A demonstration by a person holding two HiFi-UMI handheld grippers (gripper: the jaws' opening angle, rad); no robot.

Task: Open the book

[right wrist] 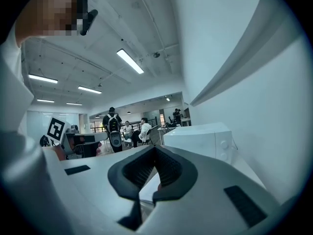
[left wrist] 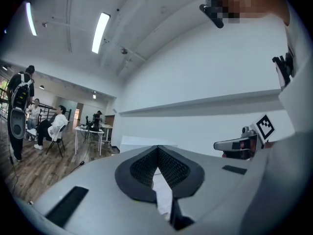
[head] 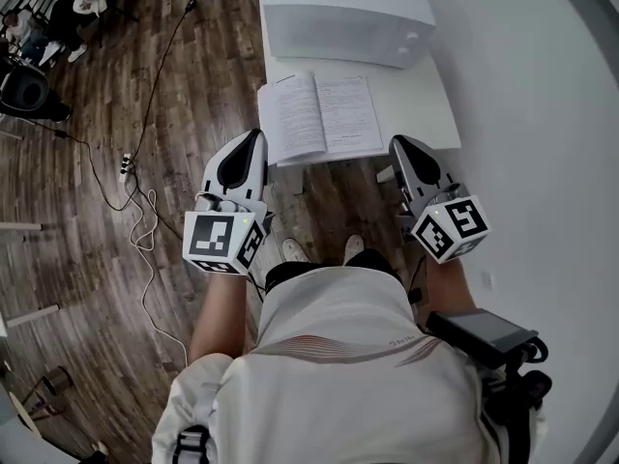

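Lying open with its pages up on the white desk, the book sits just ahead of both hand-held grippers, between their tips. Left hand-held gripper: jaws together, nothing clamped. Right hand-held gripper: jaws likewise together and empty. A white boxy appliance stands on the desk beyond the book.

book | open flat, white printed pages up | on white table, at its near edge
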